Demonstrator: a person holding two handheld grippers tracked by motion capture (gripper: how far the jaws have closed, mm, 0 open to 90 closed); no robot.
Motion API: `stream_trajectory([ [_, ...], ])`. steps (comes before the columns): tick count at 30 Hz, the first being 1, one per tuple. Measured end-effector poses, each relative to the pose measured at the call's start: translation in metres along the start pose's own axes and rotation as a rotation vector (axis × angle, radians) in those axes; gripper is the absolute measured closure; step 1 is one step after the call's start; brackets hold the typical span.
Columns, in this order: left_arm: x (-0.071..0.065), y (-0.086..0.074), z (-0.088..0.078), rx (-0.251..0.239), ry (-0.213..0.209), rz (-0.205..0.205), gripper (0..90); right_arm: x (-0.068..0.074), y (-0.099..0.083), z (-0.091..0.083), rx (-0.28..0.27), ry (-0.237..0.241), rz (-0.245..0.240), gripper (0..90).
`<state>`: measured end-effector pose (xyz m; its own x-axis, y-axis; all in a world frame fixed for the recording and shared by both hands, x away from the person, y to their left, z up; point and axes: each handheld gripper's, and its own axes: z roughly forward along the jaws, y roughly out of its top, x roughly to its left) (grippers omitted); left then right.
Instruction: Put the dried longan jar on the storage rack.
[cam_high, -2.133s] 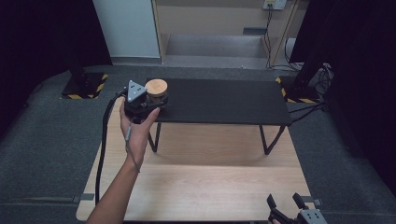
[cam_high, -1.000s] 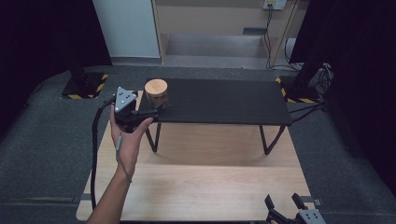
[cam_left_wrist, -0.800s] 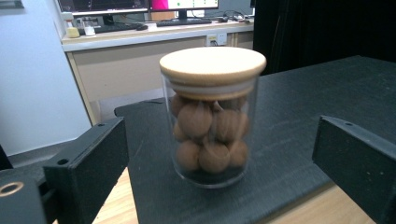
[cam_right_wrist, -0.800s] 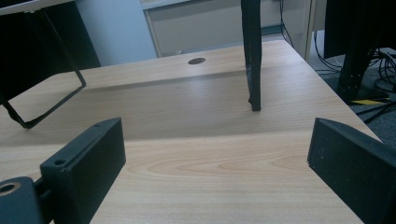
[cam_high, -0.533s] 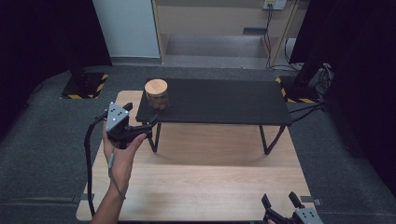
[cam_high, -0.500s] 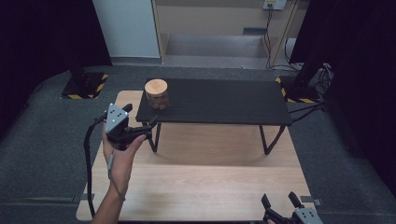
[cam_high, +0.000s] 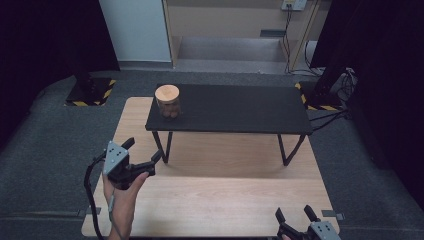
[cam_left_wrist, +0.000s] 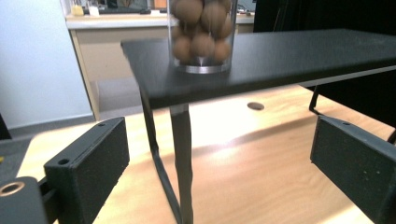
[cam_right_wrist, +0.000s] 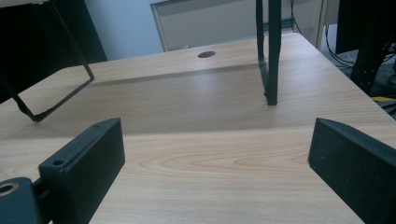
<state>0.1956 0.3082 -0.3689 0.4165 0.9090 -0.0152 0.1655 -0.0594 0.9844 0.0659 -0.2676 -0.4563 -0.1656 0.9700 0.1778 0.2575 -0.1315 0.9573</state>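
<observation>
Left claw (cam_high: 142, 152): your jaws stand wide and hold nothing; it hangs over the table's (cam_high: 215, 200) left edge, well short of the jar.
Right claw (cam_high: 295, 217): wide too, empty, low at the near right edge.
Jar (cam_high: 167, 101): clear, wooden lid, brown balls inside; upright on the left end of the black stand (cam_high: 235, 109).
In your way: the stand's near-left leg (cam_left_wrist: 182, 158), straight ahead between your left jaws.

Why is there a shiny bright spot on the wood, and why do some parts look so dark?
In the left gripper view, glare whitens the wood under the black shelf, which casts a dark shadow band. In the high view, the room's edges are nearly black. In the right gripper view, light is even, with a soft shadow stripe across the wood.
</observation>
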Motion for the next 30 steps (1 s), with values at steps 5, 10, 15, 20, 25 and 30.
stream_trajectory([
  [5, -0.004, -0.021, -0.011, 0.018, 0.010, 0.011, 3.1, 0.002, 0.000, 0.003, 0.003, 0.010, -0.003, 3.9],
  [10, -0.007, -0.047, -0.023, 0.036, 0.011, 0.009, 3.1, 0.003, -0.001, 0.004, 0.002, 0.013, -0.003, 3.9],
  [15, -0.008, -0.071, -0.038, 0.034, 0.028, -0.013, 2.9, 0.004, -0.002, 0.004, 0.007, 0.015, -0.004, 3.8],
  [20, -0.017, -0.090, -0.051, 0.010, 0.083, 0.009, 2.9, 0.004, -0.003, 0.006, 0.010, 0.012, -0.005, 3.8],
  [25, -0.016, -0.103, -0.059, 0.009, 0.093, -0.008, 2.8, 0.005, -0.007, 0.008, 0.000, 0.004, 0.000, 3.8],
  [30, -0.014, -0.111, -0.065, 0.013, 0.105, -0.010, 2.9, 0.004, -0.007, 0.008, -0.005, -0.002, 0.002, 3.8],
])
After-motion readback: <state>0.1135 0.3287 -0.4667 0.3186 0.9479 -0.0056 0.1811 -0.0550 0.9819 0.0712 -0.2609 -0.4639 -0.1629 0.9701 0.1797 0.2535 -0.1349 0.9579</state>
